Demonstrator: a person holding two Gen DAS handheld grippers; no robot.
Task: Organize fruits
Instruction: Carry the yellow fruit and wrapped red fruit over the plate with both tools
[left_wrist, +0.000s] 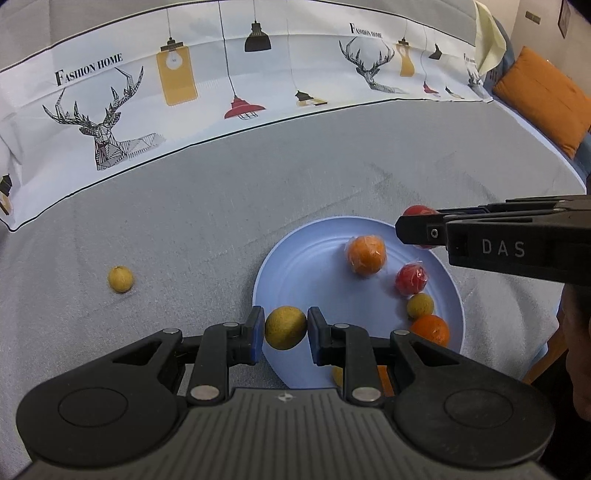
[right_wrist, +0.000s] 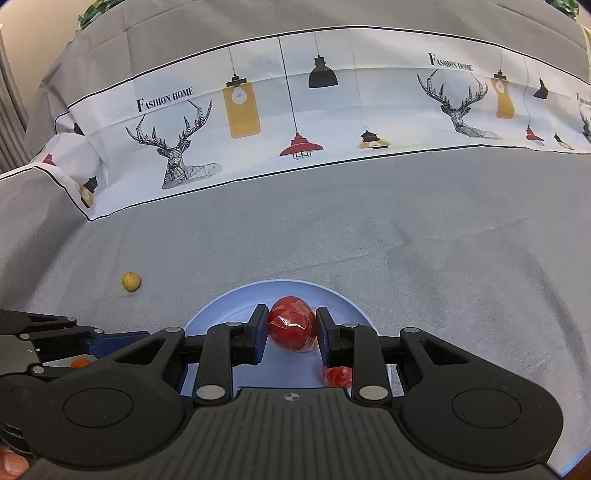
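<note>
Fruit in both grippers: left gripper (left_wrist: 286, 327) pinches a yellow ball (left_wrist: 285, 327), right gripper (right_wrist: 291, 329) clamps a red one (right_wrist: 291, 328), over the blue plate (left_wrist: 314, 266).

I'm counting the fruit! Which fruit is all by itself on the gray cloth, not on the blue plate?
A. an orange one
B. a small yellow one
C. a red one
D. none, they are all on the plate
B: a small yellow fruit lies alone on the gray cloth, to the left of the blue plate, while the loose red and orange fruits sit on the plate.
</note>
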